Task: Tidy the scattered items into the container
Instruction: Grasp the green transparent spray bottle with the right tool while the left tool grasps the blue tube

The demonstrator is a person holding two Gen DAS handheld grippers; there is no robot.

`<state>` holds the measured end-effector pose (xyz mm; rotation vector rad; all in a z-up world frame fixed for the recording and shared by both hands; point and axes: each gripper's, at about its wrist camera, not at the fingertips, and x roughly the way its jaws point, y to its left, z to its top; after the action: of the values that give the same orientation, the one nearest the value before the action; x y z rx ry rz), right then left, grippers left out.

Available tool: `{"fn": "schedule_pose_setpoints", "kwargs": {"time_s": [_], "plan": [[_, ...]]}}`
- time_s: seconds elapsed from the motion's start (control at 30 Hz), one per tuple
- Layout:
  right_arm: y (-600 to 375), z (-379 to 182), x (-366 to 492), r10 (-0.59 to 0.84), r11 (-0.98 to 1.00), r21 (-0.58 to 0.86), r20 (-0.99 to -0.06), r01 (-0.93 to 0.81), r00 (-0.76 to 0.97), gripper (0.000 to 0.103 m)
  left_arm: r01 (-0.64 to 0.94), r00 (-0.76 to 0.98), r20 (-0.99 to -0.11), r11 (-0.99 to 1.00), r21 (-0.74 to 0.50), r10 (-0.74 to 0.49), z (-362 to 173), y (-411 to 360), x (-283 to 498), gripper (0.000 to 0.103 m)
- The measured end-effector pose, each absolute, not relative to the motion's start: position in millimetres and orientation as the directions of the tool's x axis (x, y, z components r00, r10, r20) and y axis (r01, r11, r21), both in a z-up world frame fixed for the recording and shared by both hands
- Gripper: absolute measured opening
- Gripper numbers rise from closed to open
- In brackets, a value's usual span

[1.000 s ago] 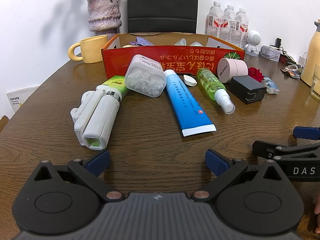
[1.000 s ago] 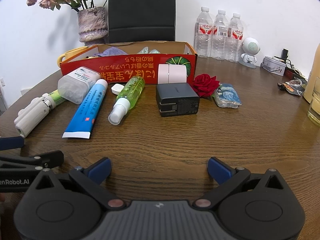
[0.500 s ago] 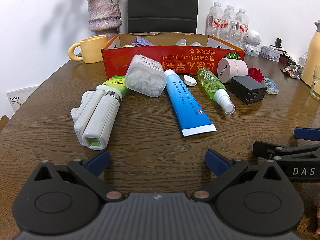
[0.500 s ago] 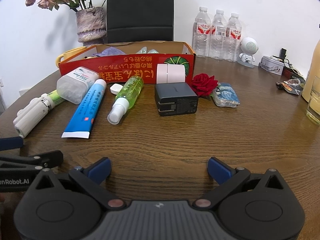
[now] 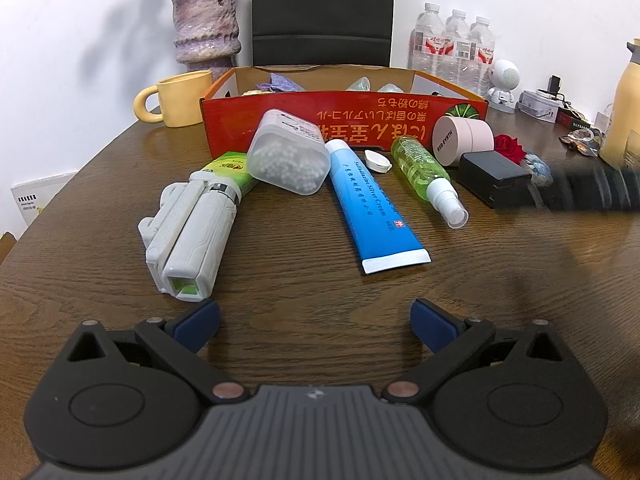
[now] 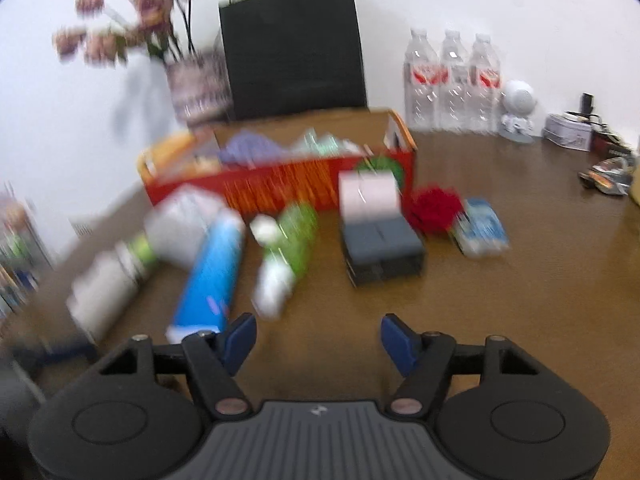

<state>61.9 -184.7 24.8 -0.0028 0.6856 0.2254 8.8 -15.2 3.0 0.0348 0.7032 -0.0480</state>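
A red cardboard box (image 5: pixel 344 120) (image 6: pixel 276 184) stands at the back of the table. In front of it lie a white folded gadget (image 5: pixel 188 236), a clear tub of white beads (image 5: pixel 288 156), a blue cream tube (image 5: pixel 372 204) (image 6: pixel 212 276), a green spray bottle (image 5: pixel 424 172) (image 6: pixel 284 256), a pink jar (image 5: pixel 464 140) (image 6: pixel 368 192), a black charger (image 5: pixel 494 178) (image 6: pixel 380 248), a red rose (image 6: pixel 434 208) and a blue packet (image 6: pixel 480 228). My left gripper (image 5: pixel 316 318) is open and empty, just short of the gadget. My right gripper (image 6: pixel 318 338) is open and empty, raised above the table; its view is blurred.
A yellow mug (image 5: pixel 180 98) and a vase of dried flowers (image 5: pixel 206 28) stand left of the box. A black chair (image 5: pixel 322 12), water bottles (image 5: pixel 452 52), a small white robot figure (image 5: pixel 504 84) and clutter sit at the back right.
My right gripper has lifted and swung forward towards the items, blurring its view; its jaws have narrowed a little. It shows as a dark streak at the right of the left view. The left gripper barely moved.
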Motion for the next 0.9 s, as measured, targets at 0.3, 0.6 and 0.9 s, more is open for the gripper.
{"fn": "schedule_pose_setpoints", "kwargs": {"time_s": [0.3, 0.6, 0.9], "plan": [[-144, 27, 144, 0.207, 0.965, 0.016, -0.661, -0.262, 0.721, 0.031, 0.059, 0.761, -0.648, 0.998, 0.015, -0.036, 3, -15, 9, 0.103], [-195, 33, 79, 0.283, 0.948, 0.071, -0.637, -0.312, 0.717, 0.03, 0.134, 0.827, -0.544, 0.989, -0.057, -0.143, 49, -14, 14, 0.093], [-229, 25, 43, 0.26, 0.952, 0.037, -0.629, -0.305, 0.733, 0.029, 0.084, 0.703, -0.709, 0.996, 0.006, -0.054, 20, -53, 127, 0.071]]}}
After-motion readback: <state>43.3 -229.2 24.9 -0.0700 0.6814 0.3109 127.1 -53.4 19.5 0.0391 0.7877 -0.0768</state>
